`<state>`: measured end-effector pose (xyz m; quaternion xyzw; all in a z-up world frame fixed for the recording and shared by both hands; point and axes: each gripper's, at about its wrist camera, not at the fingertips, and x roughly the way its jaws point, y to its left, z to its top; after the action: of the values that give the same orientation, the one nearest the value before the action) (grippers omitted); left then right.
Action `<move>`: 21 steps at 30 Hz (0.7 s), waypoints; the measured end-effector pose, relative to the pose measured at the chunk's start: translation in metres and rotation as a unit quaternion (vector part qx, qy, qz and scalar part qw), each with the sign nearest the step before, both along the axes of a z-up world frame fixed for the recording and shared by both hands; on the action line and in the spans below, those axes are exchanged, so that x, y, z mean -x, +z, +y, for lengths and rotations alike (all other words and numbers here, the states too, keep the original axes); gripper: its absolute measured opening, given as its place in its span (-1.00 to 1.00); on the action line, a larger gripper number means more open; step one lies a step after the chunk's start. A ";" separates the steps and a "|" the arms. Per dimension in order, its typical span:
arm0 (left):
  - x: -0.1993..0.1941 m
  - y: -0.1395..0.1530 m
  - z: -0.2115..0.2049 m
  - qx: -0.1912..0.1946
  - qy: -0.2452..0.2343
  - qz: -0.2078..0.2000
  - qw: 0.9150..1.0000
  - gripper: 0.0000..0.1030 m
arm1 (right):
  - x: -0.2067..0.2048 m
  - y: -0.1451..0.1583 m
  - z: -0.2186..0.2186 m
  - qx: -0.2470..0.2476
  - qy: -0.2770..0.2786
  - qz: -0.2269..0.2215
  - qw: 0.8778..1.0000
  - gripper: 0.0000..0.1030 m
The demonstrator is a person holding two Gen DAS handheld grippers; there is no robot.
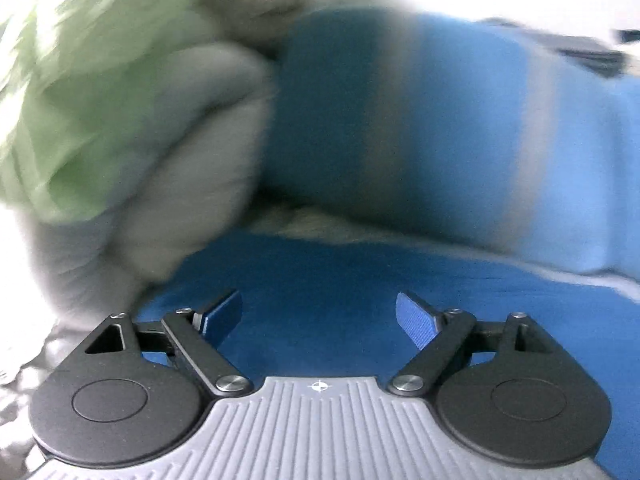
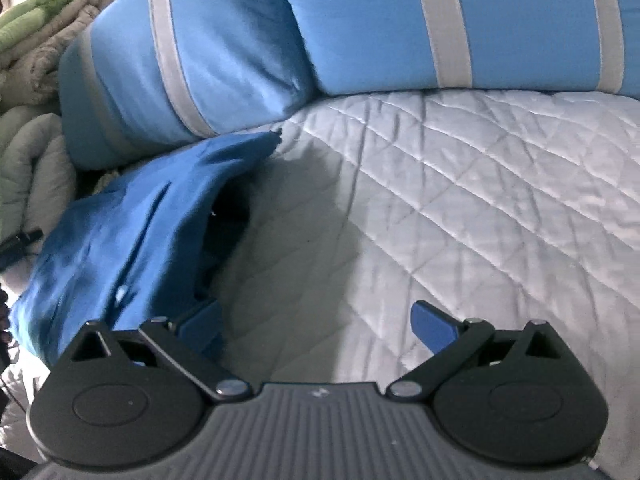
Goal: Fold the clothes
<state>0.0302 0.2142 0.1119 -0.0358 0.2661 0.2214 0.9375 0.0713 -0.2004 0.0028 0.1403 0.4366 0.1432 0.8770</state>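
A dark blue garment (image 2: 120, 240) lies bunched on the quilted white bedspread (image 2: 460, 200), at the left of the right wrist view. Its cloth (image 1: 340, 300) fills the ground under and ahead of my left gripper (image 1: 319, 316), whose blue pads stand wide apart with nothing between them. The left view is blurred by motion. My right gripper (image 2: 318, 326) is open too, over bare quilt. Its left finger (image 2: 200, 320) is beside the garment's near edge; whether it touches the cloth I cannot tell.
Two light blue pillows with grey bands (image 2: 192, 64) (image 2: 460, 20) lie across the back of the bed. A heap of grey and green bedding (image 2: 36, 40) sits at the left, seen blurred as bedding (image 1: 100, 120) in the left view.
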 end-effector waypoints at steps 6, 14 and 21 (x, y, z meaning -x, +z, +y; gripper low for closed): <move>-0.025 0.005 -0.092 0.072 -0.124 0.006 0.990 0.66 | 0.004 -0.007 -0.009 0.010 -0.010 0.012 1.000 1.00; -0.068 -0.030 -0.160 0.070 -0.172 0.036 0.982 0.66 | 0.010 -0.014 -0.022 0.013 -0.010 0.024 1.000 1.00; -0.105 -0.081 -0.179 0.051 -0.151 0.101 0.982 0.72 | 0.009 -0.024 -0.039 0.008 -0.014 0.042 0.999 1.00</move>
<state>0.1352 0.0357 0.0308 -0.0201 0.3731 0.0661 0.9252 0.0627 -0.2393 -0.0215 0.1458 0.4724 0.1214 0.8607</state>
